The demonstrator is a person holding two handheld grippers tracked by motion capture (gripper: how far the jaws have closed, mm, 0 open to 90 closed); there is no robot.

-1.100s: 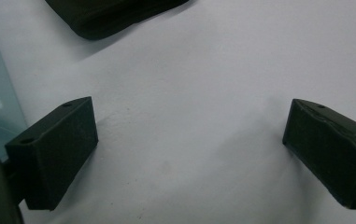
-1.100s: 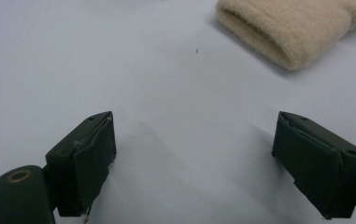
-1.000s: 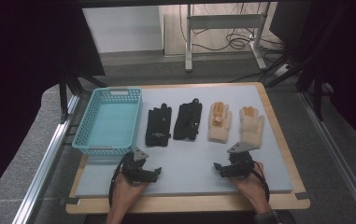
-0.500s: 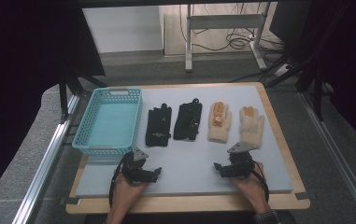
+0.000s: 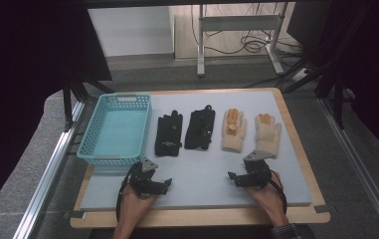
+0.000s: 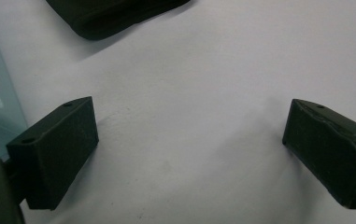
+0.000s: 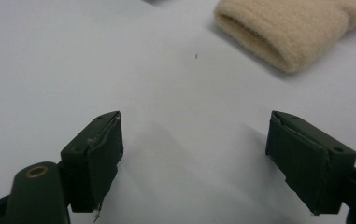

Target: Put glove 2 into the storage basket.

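Gloves in a row across the grey bench [image 5: 296, 149]: two black gloves [image 5: 168, 134] [image 5: 200, 129] beside a turquoise basket [image 5: 88, 149], then two cream gloves [image 5: 233, 131] [image 5: 268, 135]. Left claw [image 5: 166, 185] rests near the front edge, jaws wide apart over bare surface, just below the first black glove's cuff. Right claw [image 5: 233, 178] likewise stands apart and empty, near the outer cream glove's cuff [image 7: 283, 35].

My left gripper [image 5: 149, 181] low on grey mat [image 5: 202, 179], blue basket [image 5: 116, 128] just ahead-left of it, black glove [image 5: 168, 134] just ahead-right. My right gripper [image 5: 249, 175] near cream glove [image 5: 268, 135] straight ahead; second black glove [image 5: 200, 129] and cream glove with orange fingertips [image 5: 233, 130] ahead-left. Nothing held.
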